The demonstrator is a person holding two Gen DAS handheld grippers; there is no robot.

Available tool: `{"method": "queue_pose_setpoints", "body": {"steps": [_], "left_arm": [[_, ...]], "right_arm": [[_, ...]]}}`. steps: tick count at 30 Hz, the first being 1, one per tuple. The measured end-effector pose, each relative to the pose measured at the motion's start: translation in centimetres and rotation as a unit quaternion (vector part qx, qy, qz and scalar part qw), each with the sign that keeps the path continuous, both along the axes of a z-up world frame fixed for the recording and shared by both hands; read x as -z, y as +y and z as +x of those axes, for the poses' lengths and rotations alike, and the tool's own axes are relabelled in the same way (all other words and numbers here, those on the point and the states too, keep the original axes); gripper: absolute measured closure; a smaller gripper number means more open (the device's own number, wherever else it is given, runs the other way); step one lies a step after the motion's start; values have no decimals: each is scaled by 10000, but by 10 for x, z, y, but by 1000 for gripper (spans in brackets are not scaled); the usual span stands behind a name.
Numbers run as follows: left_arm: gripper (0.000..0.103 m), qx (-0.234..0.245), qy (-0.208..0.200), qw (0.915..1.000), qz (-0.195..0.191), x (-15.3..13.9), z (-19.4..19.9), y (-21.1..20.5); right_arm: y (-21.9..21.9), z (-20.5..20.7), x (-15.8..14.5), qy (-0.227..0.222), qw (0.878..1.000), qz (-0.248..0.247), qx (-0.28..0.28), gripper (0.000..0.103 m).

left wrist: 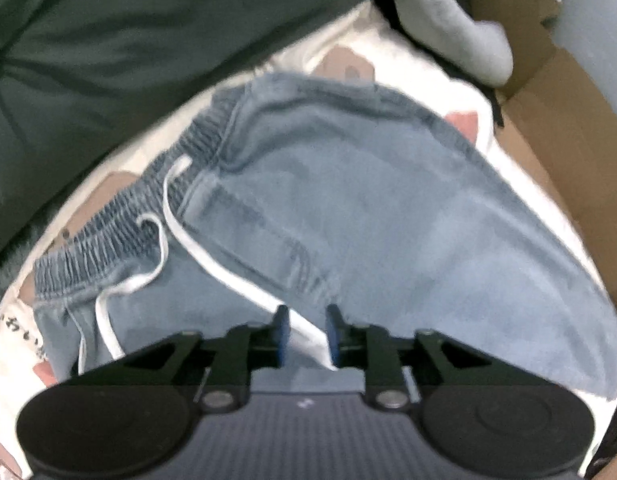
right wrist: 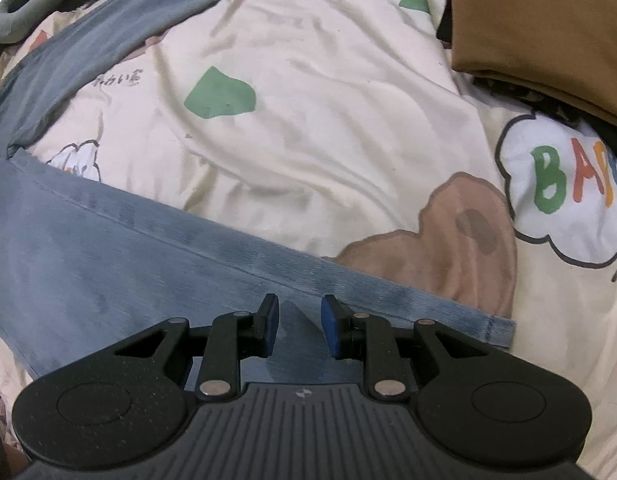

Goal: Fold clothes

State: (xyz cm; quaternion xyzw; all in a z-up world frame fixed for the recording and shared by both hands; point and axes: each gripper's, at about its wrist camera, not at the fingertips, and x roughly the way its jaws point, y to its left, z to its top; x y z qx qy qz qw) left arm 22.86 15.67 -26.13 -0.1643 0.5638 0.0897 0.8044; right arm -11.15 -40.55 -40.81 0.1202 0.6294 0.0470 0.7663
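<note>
Two grippers hang over one pair of jeans (left wrist: 348, 208) on a printed sheet (right wrist: 316, 120), and I'll take them left to right.

My left gripper (left wrist: 307, 330) points steeply down near the waist end. Its jaws stand a little apart with nothing pinched; a white drawstring (left wrist: 196, 240) runs straight under the gap. The elastic waistband (left wrist: 120, 240) lies ahead and to the left of the tips, the hip fold ahead and to the right. My worry here: if I close now I would likely catch only the cord, and lifting it would drag the waistband into a bunch instead of carrying denim. This view is smeared, so I cannot tell whether the pads touch the cloth or hover above it.

My right gripper (right wrist: 300, 326) sits over a trouser leg, jaws parted, gripping nothing; a small crease of denim rises between the pads. The hem (right wrist: 496, 332) is just to the right of the tips. A pinch here would probably take one layer only, and the leg would open or twist as I carry it.

A brown garment (right wrist: 548, 32) lies far ahead to the right, cut off by the edge. The other leg runs off ahead to the left, so its end is unseen.
</note>
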Motion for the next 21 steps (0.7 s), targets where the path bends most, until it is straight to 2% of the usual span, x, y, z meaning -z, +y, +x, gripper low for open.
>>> {"method": "queue_pose_setpoints", "body": {"steps": [4, 8, 12, 17, 21], "left_arm": [[80, -186, -230, 9994, 161, -12, 15, 13], [81, -436, -409, 9981, 122, -10, 34, 25], [82, -648, -543, 9963, 176, 3, 58, 36], [82, -648, -613, 9956, 303, 26, 88, 38], [82, -722, -633, 9929, 700, 43, 107, 39]], "right_arm": [[0, -1, -1, -70, 9999, 130, -63, 73], [0, 1, -5, -166, 9996, 228, -71, 73], [1, 15, -14, -351, 9990, 201, -171, 73], [6, 46, -19, -484, 9974, 82, -521, 73], [3, 63, -15, -483, 9974, 33, -528, 73]]}}
